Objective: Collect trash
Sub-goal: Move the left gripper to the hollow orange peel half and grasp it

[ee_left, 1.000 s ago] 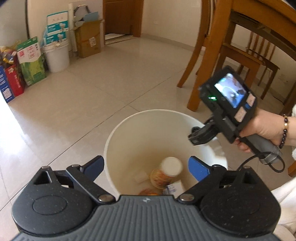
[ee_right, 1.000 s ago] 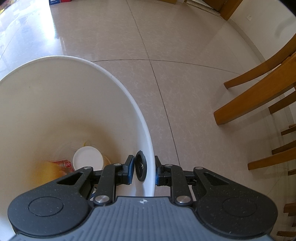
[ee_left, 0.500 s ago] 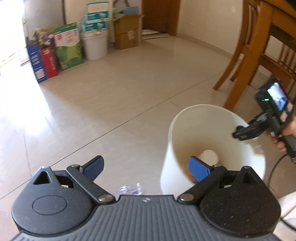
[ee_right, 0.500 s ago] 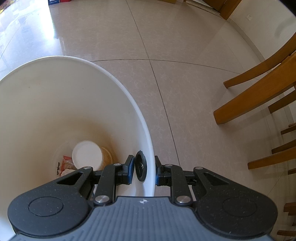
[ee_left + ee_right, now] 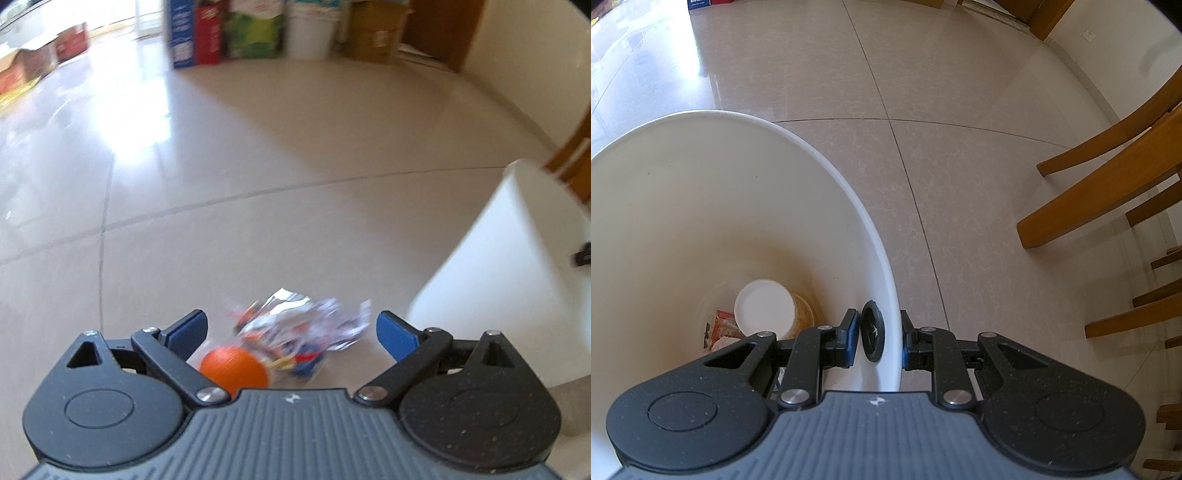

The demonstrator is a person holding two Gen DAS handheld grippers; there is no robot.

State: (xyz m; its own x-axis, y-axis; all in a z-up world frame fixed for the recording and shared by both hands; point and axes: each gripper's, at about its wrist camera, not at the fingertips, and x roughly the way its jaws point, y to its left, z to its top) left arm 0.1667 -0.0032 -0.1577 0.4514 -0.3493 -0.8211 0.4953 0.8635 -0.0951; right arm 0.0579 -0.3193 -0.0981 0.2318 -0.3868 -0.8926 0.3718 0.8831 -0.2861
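On the pale tiled floor [image 5: 295,155], just ahead of my left gripper [image 5: 291,330], lies a crumpled silvery snack wrapper [image 5: 306,325] with red and blue print, blurred in the left wrist view. An orange ball-shaped thing [image 5: 233,371] sits against the wrapper's near left side; I cannot tell whether it is fruit or a toy. Left gripper's jaws are spread wide, blue pads [image 5: 188,332] flanking the wrapper on both sides, nothing between them in contact that I can make out. To the right of the wrapper stands the white trash bin [image 5: 517,280], its wall close beside the right pad, apart from the litter. Far end of the room: cartons in blue, red and green [image 5: 221,33], a white bucket [image 5: 308,35], a brown cardboard box [image 5: 373,37], all soft with blur. Right wrist view: my right gripper [image 5: 877,341] is closed narrow on the bin's rim [image 5: 886,280], one finger inside the wall, one outside, a round black disc [image 5: 872,334] pressed to the inner face. Down in the bin bottom I see a paper cup [image 5: 768,310] with a white lid lying tilted, yellow-orange side showing, and a reddish packet [image 5: 722,328] beside it on the left, touching. Wooden chair legs [image 5: 1100,192] stand to the right, well apart from the bin.
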